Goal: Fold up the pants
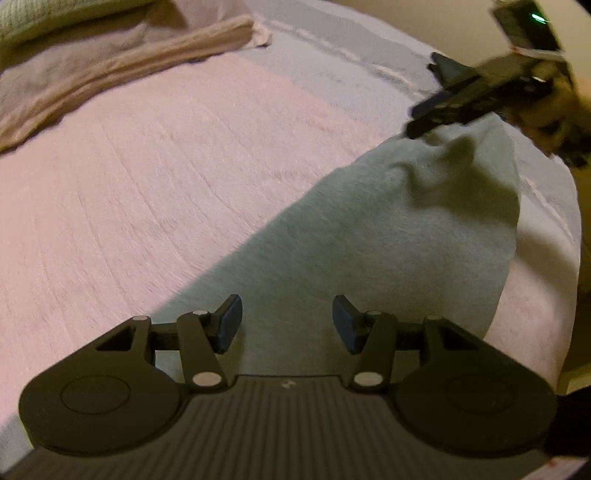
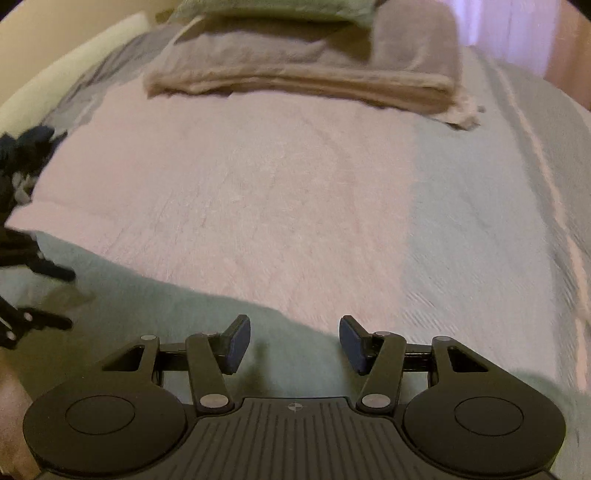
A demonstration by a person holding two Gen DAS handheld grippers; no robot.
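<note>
Pale grey-green pants point(image 1: 369, 236) lie on a pink blanket point(image 1: 147, 184), running from the bottom centre up to the right. My left gripper point(image 1: 287, 323) hovers open over their near part, and its blue pads press on nothing. At the upper right, my right gripper point(image 1: 421, 98) hangs just above the bunched far end of the pants. In the right wrist view the right gripper point(image 2: 294, 341) is open over the edge of the pants point(image 2: 147, 314), with nothing between its pads. The left gripper point(image 2: 70, 299) shows at the left edge, fingers apart.
A folded tan blanket point(image 2: 303, 83) and a pale pillow point(image 2: 273, 11) lie at the head of the bed. A grey striped bedspread point(image 2: 517, 203) flanks the pink blanket. Dark clothing point(image 2: 26, 147) sits at the left edge. A hand point(image 1: 554, 122) holds the right gripper near the bed's edge.
</note>
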